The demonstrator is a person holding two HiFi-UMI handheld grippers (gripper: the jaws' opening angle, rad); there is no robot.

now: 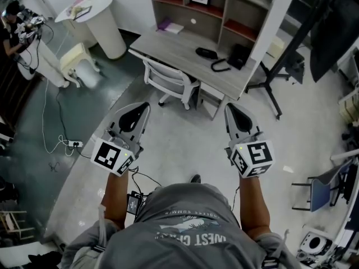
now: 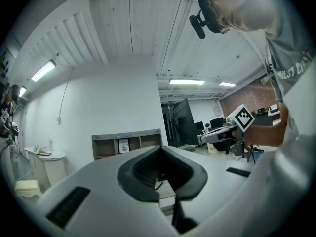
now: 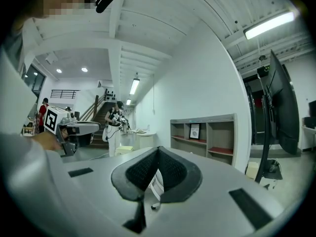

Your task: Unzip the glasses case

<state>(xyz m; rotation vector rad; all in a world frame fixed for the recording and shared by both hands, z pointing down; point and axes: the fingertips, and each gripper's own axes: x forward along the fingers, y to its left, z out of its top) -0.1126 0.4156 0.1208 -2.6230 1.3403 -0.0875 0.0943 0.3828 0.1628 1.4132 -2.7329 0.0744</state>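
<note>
The two grippers are held level and side by side, well apart, and are pointed toward a pale grey wooden desk with an open shelf unit at its back. This carriage is judged to be a plain approach posture, since nothing within reach is to be worked on. The task's thing, taken to be the small black oval glasses case, is seen lying on the desktop near the shelf unit, beside a black looped strap and a black box, and well apart from both grippers. A grey swivel chair is set at the desk's front edge, between the person and the case. The left gripper is seen with its dark padded jaws brought fully together, and nothing is held or touched by them. The right gripper is likewise closed pad against pad and empty. The zip is too small to be made out, and the whole task is judged to be left to do.
</note>
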